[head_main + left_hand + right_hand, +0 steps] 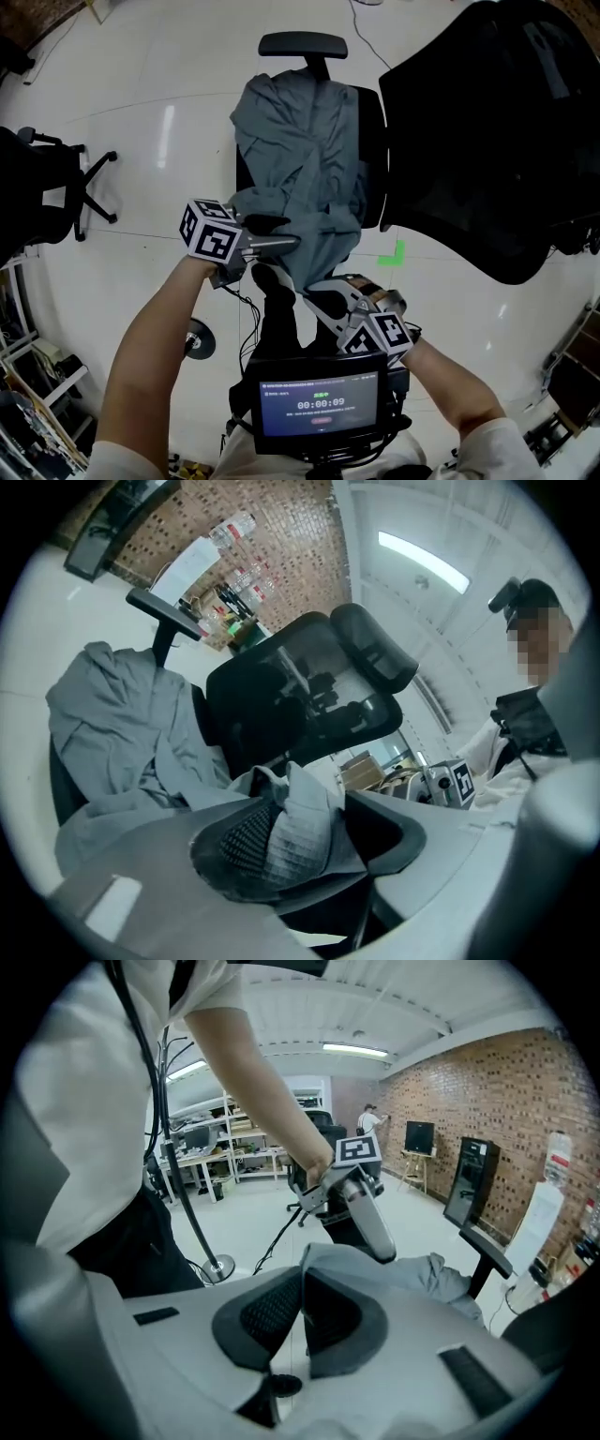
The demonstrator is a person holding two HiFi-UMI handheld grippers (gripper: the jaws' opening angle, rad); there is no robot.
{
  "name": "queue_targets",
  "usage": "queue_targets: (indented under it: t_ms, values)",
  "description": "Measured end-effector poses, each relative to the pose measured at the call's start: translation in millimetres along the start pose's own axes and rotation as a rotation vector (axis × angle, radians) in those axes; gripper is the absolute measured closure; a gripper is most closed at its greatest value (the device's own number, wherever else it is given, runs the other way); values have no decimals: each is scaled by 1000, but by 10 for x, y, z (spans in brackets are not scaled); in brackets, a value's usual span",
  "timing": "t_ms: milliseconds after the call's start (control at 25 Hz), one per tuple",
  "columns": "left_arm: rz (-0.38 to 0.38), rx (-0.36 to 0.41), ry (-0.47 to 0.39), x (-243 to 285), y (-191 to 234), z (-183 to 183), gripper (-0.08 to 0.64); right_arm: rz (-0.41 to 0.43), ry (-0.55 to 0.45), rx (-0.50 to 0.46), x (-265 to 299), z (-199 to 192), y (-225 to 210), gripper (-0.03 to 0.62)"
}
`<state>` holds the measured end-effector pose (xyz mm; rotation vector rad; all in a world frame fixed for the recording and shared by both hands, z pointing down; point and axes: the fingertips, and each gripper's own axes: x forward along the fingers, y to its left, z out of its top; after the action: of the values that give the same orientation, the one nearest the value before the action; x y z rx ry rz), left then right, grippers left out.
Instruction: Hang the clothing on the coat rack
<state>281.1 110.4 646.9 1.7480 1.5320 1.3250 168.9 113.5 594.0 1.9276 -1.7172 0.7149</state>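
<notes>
A grey garment [300, 159] lies draped over a black office chair [302, 44], and one end hangs down towards me. My left gripper [281, 234] reaches into the garment's lower folds. In the left gripper view its jaws [300, 829] stand wide, with a bunched fold of the fabric [298, 832] between them. My right gripper [323, 295] is lower and nearer to me, shut on a thin edge of the garment [375, 1269], which runs down between its pads [302, 1283]. A black pole on a round base [217, 1267], seemingly the coat rack, stands at my left.
A second large black chair [497, 141] stands close at the right, and a third [37, 187] at the left. The pole's round base [199, 342] and a cable lie on the white floor by my feet. A small screen [319, 403] sits at my chest.
</notes>
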Motion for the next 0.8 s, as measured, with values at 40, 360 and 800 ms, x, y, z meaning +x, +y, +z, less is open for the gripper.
queue_targets:
  t_ms: [40, 360, 800]
  values:
    - [-31, 1, 1, 27, -56, 6, 360, 2, -1, -2, 2, 0, 2, 577]
    - [-119, 216, 7, 103, -793, 31, 525, -26, -59, 89, -59, -17, -98, 559]
    - [-115, 303, -15, -38, -1277, -25, 528, -105, -84, 169, -484, -82, -526, 339]
